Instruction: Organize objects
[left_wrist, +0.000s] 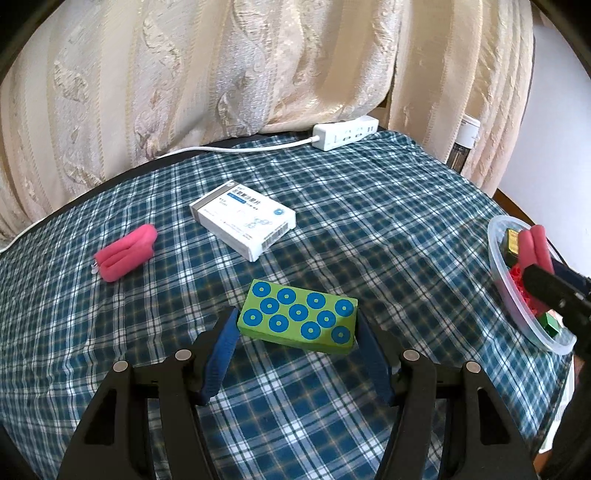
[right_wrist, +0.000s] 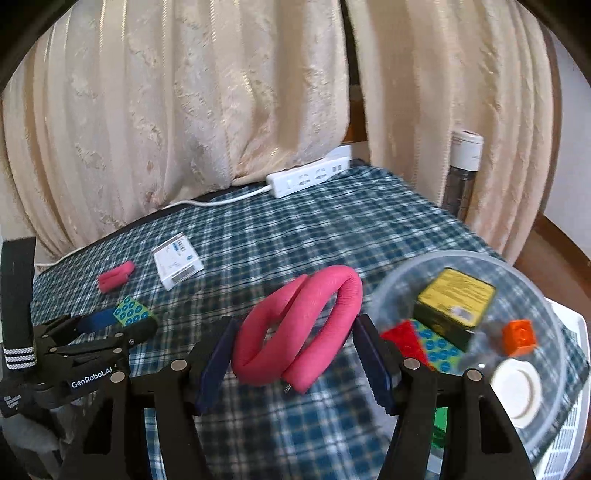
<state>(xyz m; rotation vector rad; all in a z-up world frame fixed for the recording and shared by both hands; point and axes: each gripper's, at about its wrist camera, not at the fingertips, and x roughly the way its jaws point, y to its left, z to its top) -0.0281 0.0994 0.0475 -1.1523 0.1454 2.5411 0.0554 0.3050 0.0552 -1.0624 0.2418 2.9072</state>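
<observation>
My right claw (right_wrist: 295, 339) clamps pink foam loop (right_wrist: 299, 325); soft grip, could slip short of bowl (right_wrist: 554, 295) on its right. Left claw (left_wrist: 295, 325) clamps green block (left_wrist: 299, 317).

The plaid tablecloth (left_wrist: 388, 229) lies bare through its middle and right, a wide lane from the near edge to the far side. On the left, a white medicine box (left_wrist: 243, 219) and a folded pink roll (left_wrist: 125, 253) sit well apart, with cloth showing between them. At the far edge a white power strip (left_wrist: 345, 133) and its cable lie along the curtain (left_wrist: 221, 74), which closes off the far side. At the near right, a clear plastic bowl (right_wrist: 546, 295) full of small items blocks the corner.
</observation>
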